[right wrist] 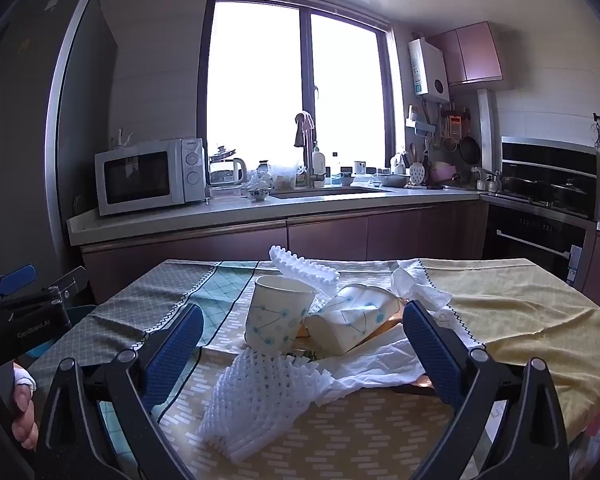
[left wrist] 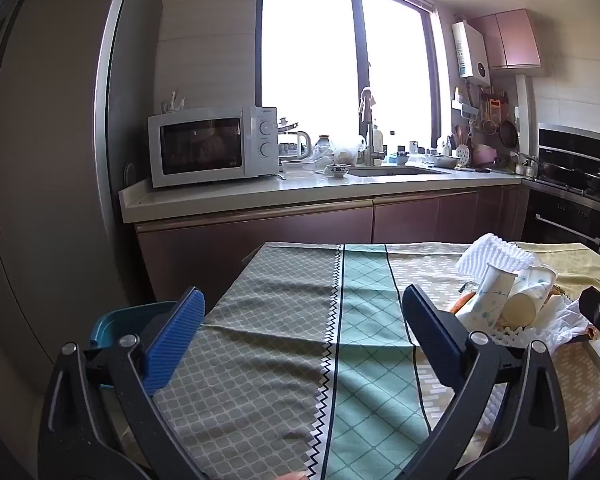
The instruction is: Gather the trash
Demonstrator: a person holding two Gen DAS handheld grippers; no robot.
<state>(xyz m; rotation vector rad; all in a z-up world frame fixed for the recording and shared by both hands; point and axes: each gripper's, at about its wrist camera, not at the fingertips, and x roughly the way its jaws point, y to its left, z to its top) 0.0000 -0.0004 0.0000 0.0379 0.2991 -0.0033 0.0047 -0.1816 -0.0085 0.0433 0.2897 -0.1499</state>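
A heap of trash lies on the table: an upright paper cup [right wrist: 278,314], a tipped paper cup [right wrist: 352,326], white foam fruit netting [right wrist: 256,392], a second piece of foam netting [right wrist: 304,270] behind, and crumpled white paper [right wrist: 380,364]. My right gripper [right wrist: 302,350] is open and empty, its jaws spread around the near side of the heap. My left gripper [left wrist: 304,338] is open and empty over bare tablecloth, left of the heap; the cups [left wrist: 490,300] show at its right. A blue bin [left wrist: 118,326] sits low beside the table's left edge.
The table wears a patterned cloth [left wrist: 300,292], yellow on the right [right wrist: 520,304]. Behind stands a kitchen counter [right wrist: 260,210] with a microwave [right wrist: 148,176], sink and kettle. A fridge [left wrist: 40,160] stands at left, an oven [right wrist: 540,232] at right.
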